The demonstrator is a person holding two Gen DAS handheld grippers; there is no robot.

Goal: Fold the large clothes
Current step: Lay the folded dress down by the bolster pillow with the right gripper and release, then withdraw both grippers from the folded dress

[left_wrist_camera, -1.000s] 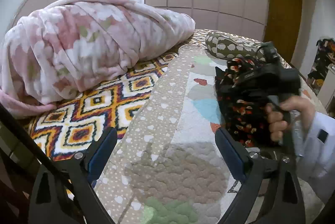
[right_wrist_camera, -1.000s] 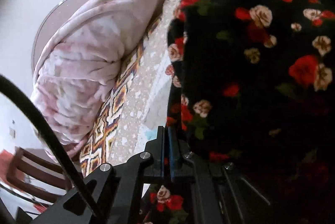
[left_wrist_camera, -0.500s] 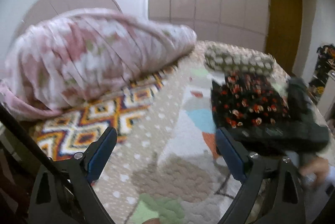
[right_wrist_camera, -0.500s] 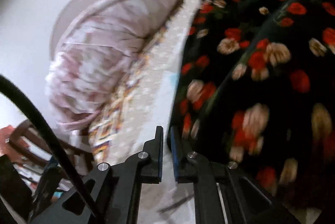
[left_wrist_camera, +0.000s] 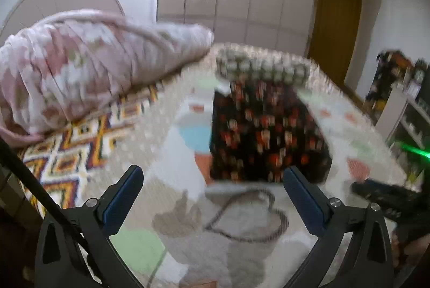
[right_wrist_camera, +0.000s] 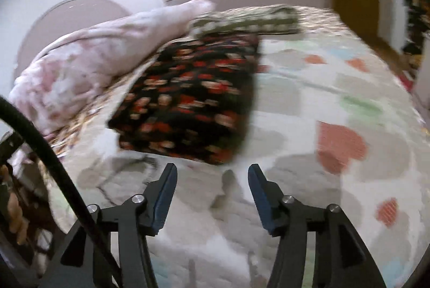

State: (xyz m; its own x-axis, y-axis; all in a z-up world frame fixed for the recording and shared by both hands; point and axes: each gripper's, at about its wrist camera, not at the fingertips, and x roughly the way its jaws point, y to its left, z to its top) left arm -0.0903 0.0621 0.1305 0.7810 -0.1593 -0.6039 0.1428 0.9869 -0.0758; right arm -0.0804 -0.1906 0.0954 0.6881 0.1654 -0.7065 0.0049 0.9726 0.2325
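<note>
Bed quilt now carries the folded black flowery cloth, which the right gripper has let go. Both grippers' fingers are wide open and empty, left gripper too, so this fold looks done.

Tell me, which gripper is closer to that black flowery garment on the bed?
Hard to call. Right gripper and left gripper both hover open just short of the floral garment's near edge, neither touching.

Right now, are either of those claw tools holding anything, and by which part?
Nothing is held. The left gripper and right gripper both have open, empty jaws; the folded floral garment lies free on the bed.
</note>
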